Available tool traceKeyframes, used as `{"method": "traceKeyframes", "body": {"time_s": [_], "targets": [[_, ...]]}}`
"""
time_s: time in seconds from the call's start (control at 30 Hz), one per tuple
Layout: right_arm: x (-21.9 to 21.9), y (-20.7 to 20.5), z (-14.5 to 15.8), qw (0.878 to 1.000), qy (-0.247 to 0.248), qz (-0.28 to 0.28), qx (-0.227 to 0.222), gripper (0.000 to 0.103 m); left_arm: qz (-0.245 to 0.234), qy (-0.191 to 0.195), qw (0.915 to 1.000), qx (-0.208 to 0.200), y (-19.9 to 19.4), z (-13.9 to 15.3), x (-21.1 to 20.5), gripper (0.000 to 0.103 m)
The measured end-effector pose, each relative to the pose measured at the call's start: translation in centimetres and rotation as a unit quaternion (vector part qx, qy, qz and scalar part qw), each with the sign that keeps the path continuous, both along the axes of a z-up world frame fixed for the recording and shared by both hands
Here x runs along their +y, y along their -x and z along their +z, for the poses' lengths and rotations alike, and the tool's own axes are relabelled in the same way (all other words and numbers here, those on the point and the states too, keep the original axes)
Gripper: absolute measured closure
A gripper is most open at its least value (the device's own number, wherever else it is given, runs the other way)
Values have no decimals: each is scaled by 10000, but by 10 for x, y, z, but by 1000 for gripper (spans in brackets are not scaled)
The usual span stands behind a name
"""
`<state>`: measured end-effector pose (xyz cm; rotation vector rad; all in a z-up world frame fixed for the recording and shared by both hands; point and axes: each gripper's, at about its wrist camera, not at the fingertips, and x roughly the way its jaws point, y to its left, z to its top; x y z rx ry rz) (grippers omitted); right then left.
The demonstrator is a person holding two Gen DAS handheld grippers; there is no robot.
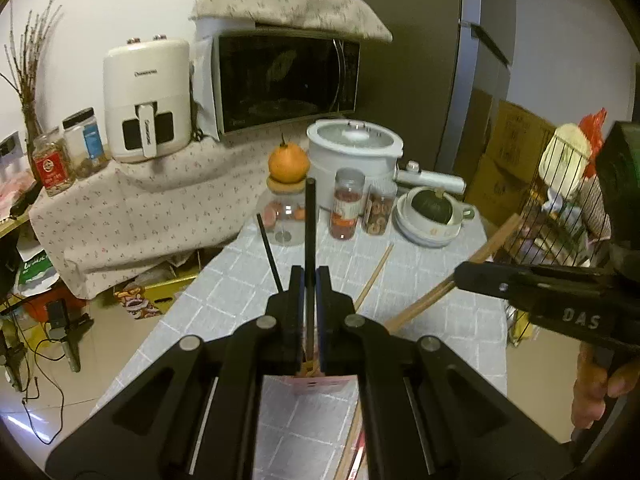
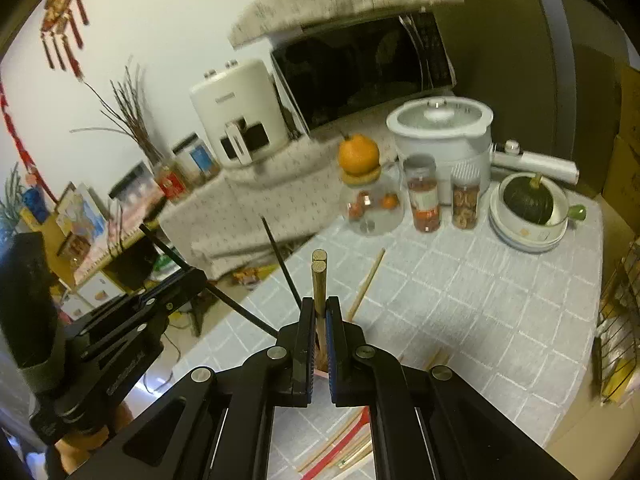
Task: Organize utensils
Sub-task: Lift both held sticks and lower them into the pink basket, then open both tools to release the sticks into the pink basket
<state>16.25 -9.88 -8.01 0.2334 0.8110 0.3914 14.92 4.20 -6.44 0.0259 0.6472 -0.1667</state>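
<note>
My left gripper (image 1: pixel 309 280) is shut on a black chopstick (image 1: pixel 310 232) that points up and away; a second black chopstick (image 1: pixel 269 252) slants beside it. My right gripper (image 2: pixel 319 310) is shut on a pair of wooden chopsticks (image 2: pixel 319 280), ends up. The right gripper also shows in the left wrist view (image 1: pixel 460 274), holding the wooden chopsticks (image 1: pixel 492 246). The left gripper shows in the right wrist view (image 2: pixel 200 276) with its black chopstick (image 2: pixel 236 306). One loose wooden chopstick (image 1: pixel 374 276) lies on the grey tiled table (image 1: pixel 440 312). More wooden chopsticks (image 2: pixel 340 444) lie below my fingers.
At the table's back stand a glass jar with an orange on top (image 1: pixel 288 168), two spice jars (image 1: pixel 347 208), a white pot (image 1: pixel 354 148) and bowls holding a green squash (image 1: pixel 432 208). A wire rack (image 1: pixel 560 208) stands at the right. A microwave (image 1: pixel 280 76) and air fryer (image 1: pixel 146 96) sit behind.
</note>
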Motion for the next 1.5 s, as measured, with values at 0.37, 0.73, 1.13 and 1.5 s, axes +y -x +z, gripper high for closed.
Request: {"method": "traceKeyframes", "body": {"time_s": [0.37,0.73,1.13,1.5], "targets": [[2,-42,-54,9950,-145,-81,988,98,-9,19,9974,720,-35,-31,3,97],[-1,-55,-63,9925,-530,-227,1074,95,128,343,9971,673,-48,-39,9,89],[-22,-36,-17,9955,-784,-256,458,62,132,484,9973,532,-32,-22,18,53],[-56,-11,-21,9969,-254,-452,596,45,233,418,9927,1107,-11,-37,24,22]]}}
